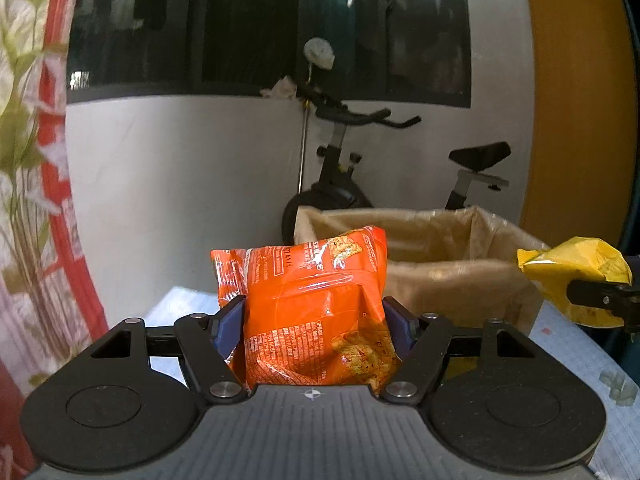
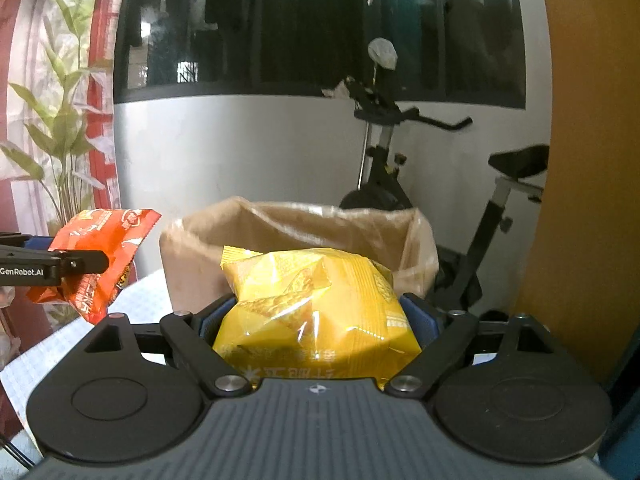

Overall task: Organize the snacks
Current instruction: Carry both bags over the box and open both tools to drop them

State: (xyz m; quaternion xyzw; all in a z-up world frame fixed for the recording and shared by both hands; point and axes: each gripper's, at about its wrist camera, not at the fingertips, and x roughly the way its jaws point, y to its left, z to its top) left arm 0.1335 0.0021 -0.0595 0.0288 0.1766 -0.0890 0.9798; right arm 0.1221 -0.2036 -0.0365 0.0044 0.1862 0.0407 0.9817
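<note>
My left gripper is shut on an orange snack bag and holds it upright above the table, just in front and left of a brown box lined with clear plastic. My right gripper is shut on a yellow snack bag, held right in front of the same box. The yellow bag also shows at the right edge of the left wrist view. The orange bag also shows at the left of the right wrist view.
A table with a pale blue patterned cloth lies under both grippers. Behind the box stands a black exercise bike against a white wall. A floral curtain hangs at the left, an orange panel at the right.
</note>
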